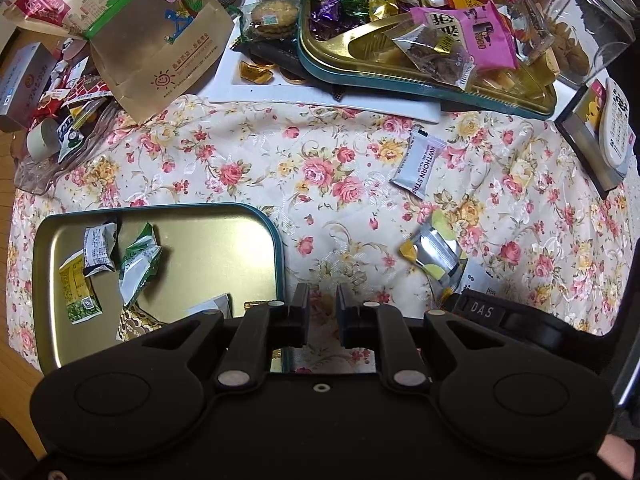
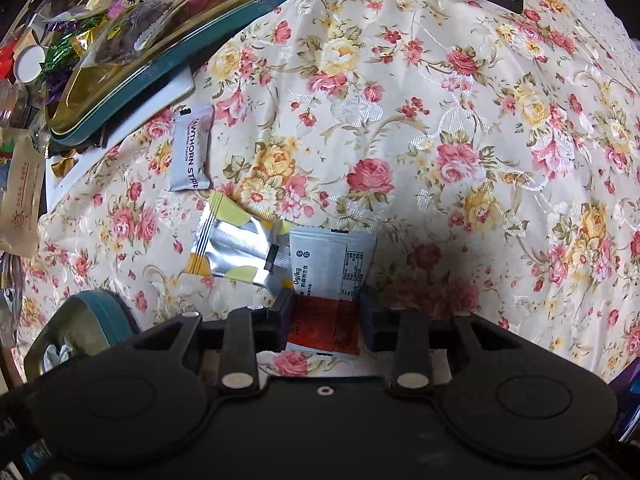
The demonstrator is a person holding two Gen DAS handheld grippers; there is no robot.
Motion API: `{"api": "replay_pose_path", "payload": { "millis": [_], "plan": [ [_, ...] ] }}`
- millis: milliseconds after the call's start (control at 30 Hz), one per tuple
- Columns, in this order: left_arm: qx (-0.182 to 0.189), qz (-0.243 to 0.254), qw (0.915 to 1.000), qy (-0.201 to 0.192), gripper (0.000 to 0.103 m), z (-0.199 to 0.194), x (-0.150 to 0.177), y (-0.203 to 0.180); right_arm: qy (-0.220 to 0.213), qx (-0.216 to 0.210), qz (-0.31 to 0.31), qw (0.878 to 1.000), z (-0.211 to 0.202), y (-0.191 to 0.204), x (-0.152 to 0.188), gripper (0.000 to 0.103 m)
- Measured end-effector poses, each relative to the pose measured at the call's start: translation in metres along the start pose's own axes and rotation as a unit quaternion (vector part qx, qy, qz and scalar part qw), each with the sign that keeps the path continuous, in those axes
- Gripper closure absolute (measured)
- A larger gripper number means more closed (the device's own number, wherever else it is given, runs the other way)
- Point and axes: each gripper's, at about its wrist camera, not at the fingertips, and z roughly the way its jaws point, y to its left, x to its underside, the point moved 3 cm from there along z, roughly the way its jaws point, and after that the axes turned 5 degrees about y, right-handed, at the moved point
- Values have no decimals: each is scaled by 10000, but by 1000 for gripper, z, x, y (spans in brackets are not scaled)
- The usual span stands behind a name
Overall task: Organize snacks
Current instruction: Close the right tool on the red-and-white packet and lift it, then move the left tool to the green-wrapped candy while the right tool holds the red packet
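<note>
The right gripper (image 2: pixel 326 314) straddles a red-and-white flat sachet (image 2: pixel 332 272) — grip uncertain. The left gripper (image 1: pixel 322 314) idles, empty, slightly parted. About 4 packets fill the gold, teal-rimmed tin lid (image 1: pixel 200 240); 3 remain loose.

Glossy woven floral tablecloth (image 2: pixel 400 120), shiny gold metal tin lid (image 1: pixel 192 248), crinkled foil snack packet (image 2: pixel 232 248), matt brown paper bag (image 1: pixel 160 52)

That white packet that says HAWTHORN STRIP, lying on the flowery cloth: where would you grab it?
The hawthorn strip packet lies flat, alone on the tablecloth. I would come straight down and pinch across its narrow width, on the two long edges near the middle: the ends are crimped and thin.
</note>
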Motion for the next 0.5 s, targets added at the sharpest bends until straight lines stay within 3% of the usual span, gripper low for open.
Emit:
{"api": "replay_pose_path", "payload": {
  "millis": [500],
  "plan": [
    [88, 802, 9963, 299, 81, 15, 26, -36, -509, -357, -391, 9973, -102, -25, 4, 67]
  ]
}}
